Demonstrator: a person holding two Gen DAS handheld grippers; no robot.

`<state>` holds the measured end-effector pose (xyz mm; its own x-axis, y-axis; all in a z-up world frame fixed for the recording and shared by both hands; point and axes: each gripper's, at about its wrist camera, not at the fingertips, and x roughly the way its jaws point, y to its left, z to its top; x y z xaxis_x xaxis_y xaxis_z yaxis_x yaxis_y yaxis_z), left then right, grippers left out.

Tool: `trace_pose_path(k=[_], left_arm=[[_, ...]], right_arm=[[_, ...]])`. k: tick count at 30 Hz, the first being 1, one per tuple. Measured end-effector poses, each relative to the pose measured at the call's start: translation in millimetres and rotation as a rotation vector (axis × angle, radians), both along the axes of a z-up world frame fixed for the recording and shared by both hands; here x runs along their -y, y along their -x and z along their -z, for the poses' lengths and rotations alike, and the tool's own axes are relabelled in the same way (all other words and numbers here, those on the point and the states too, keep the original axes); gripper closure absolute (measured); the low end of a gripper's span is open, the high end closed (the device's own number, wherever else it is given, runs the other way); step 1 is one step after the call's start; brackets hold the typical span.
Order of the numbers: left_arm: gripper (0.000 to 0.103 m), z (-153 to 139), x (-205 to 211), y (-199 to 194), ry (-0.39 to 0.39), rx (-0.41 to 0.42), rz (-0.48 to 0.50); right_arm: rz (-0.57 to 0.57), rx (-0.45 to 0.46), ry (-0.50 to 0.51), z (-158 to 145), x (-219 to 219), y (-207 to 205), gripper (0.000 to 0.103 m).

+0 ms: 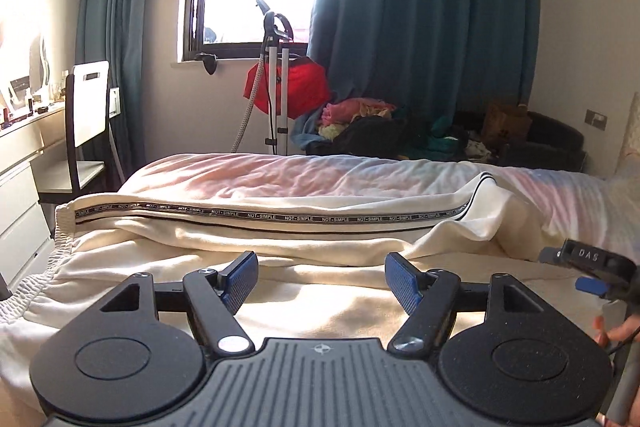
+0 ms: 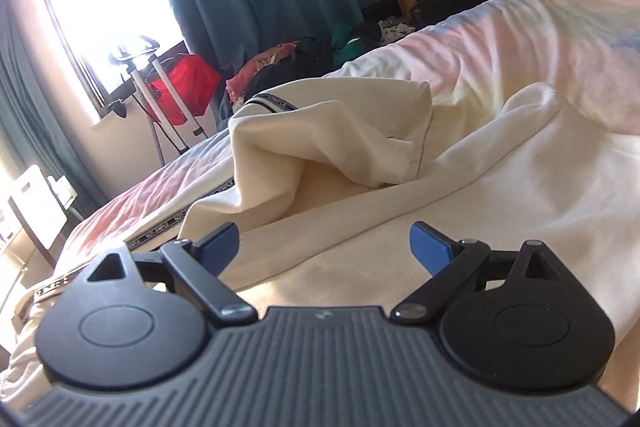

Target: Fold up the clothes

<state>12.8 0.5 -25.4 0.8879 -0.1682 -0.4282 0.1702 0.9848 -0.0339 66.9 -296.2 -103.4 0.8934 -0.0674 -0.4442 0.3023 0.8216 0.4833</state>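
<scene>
Cream track trousers (image 1: 248, 231) with a black "NOT-SIMPLE" side stripe lie across the bed, elastic waistband at the left. My left gripper (image 1: 322, 277) is open and empty, just above the near trouser leg. The right gripper shows at the right edge of the left wrist view (image 1: 592, 279). In the right wrist view my right gripper (image 2: 324, 247) is open and empty above the cream fabric (image 2: 440, 195). The far leg's end is bunched and folded over (image 2: 340, 139).
The bed (image 1: 560, 195) has a pastel pink and blue sheet. A garment steamer stand (image 1: 276, 87) with a red bag stands by the window. A pile of clothes (image 1: 360, 123) lies on the floor. A chair (image 1: 86, 123) and desk stand at left.
</scene>
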Motion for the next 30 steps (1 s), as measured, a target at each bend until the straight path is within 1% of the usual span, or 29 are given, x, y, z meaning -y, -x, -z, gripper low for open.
trace_pose_path(k=[1,2,4,5,6,7,8,9,11,13,14,15,18,20,23,25,26,27,28,29,30], left_arm=[[0.031,5,-5,2,0.021,-0.007,0.005],[0.031,10,-10,3,0.042,-0.015,0.009],[0.031,23,-19,1,0.08,-0.029,0.014],[0.031,31,-24,-2,0.1,-0.043,0.011],[0.03,38,-28,-5,0.121,-0.058,0.007],[0.03,45,-33,-8,0.141,-0.073,0.004],[0.03,52,-36,-14,0.17,-0.101,0.0],[0.031,57,-36,-21,0.175,-0.117,-0.005],[0.032,67,-36,-35,0.185,-0.148,-0.014],[0.032,73,-32,-43,0.163,-0.132,-0.02],[0.032,76,-31,-47,0.166,-0.13,-0.021],[0.032,79,-31,-50,0.169,-0.129,-0.021],[0.032,86,-37,-59,0.205,-0.148,-0.032],[0.032,90,-43,-66,0.239,-0.157,-0.057],[0.032,98,-50,-77,0.298,-0.192,-0.095],[0.032,102,-53,-82,0.331,-0.217,-0.106],[0.032,103,-54,-83,0.331,-0.218,-0.11],[0.032,104,-54,-84,0.331,-0.218,-0.115],[0.032,104,-53,-83,0.32,-0.214,-0.115],[0.032,104,-52,-82,0.309,-0.21,-0.116],[0.032,104,-51,-82,0.299,-0.206,-0.116]], right_arm=[[-0.003,0.0,-0.011,-1,1,1,0.009],[-0.015,0.001,-0.057,1,3,1,0.009],[-0.087,0.014,-0.334,15,20,-8,0.007],[-0.113,0.029,-0.51,27,29,-16,0.007],[-0.104,0.053,-0.653,36,37,-22,0.007],[-0.087,0.079,-0.771,43,43,-29,0.007],[-0.055,0.107,-0.826,46,48,-35,0.007],[-0.021,0.133,-0.872,47,53,-42,0.007],[0.049,0.157,-0.924,54,57,-59,0.007],[0.114,0.169,-0.975,63,61,-75,0.007],[0.147,0.175,-1.0,67,63,-84,0.007],[0.18,0.178,-1.013,71,65,-92,0.007],[0.279,0.165,-0.955,74,70,-115,0.007],[0.344,0.156,-0.916,77,74,-131,0.007],[0.44,0.141,-0.856,80,79,-154,0.007],[0.468,0.121,-0.816,75,87,-167,0.006],[0.471,0.11,-0.788,71,91,-174,0.008],[0.47,0.095,-0.733,63,95,-181,0.014],[0.475,0.063,-0.658,51,100,-187,0.041],[0.479,0.032,-0.582,39,106,-194,0.064],[0.479,0.011,-0.518,27,113,-199,0.075]])
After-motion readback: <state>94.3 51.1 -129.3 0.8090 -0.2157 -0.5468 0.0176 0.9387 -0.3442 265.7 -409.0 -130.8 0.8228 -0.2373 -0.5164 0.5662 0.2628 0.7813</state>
